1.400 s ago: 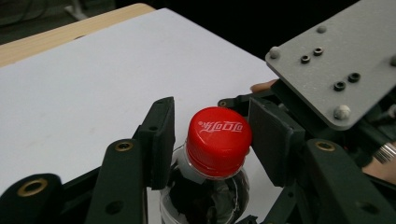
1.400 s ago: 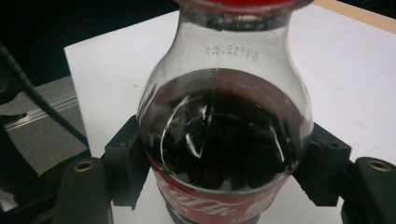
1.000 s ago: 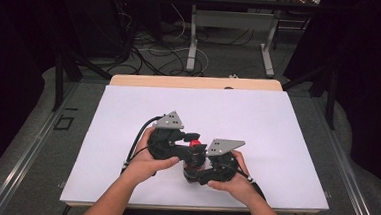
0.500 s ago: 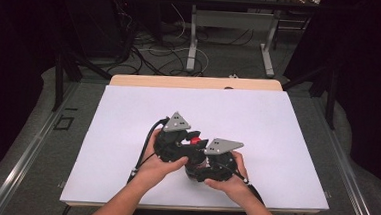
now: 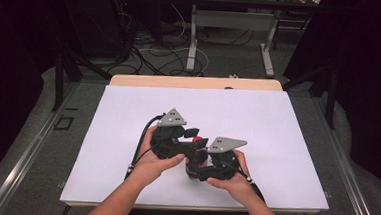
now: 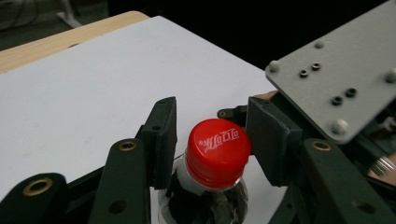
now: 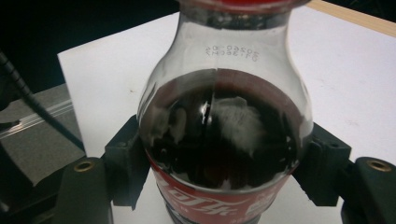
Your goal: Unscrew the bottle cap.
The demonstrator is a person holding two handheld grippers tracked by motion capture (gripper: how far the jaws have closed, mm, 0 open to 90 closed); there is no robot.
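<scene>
Clamping cola bottle [image 7: 224, 140] at the belly between right gripper [image 5: 215, 165] pads, near middle of white table sheet [image 5: 258, 116]. Flanking red cap [image 6: 217, 150] with left gripper [image 6: 210, 135], jaws just opening, standing slightly off the cap.

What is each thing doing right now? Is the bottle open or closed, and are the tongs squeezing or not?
Cola bottle: upright, partly full of dark drink, gripped at its body.
Red cap: on the bottle, closed.
Left tongs: either side of the cap with small gaps, not pressing; jaws have just been opening.
Right tongs: shut on the bottle's body.
White table: flat, bare around the hands.
</scene>
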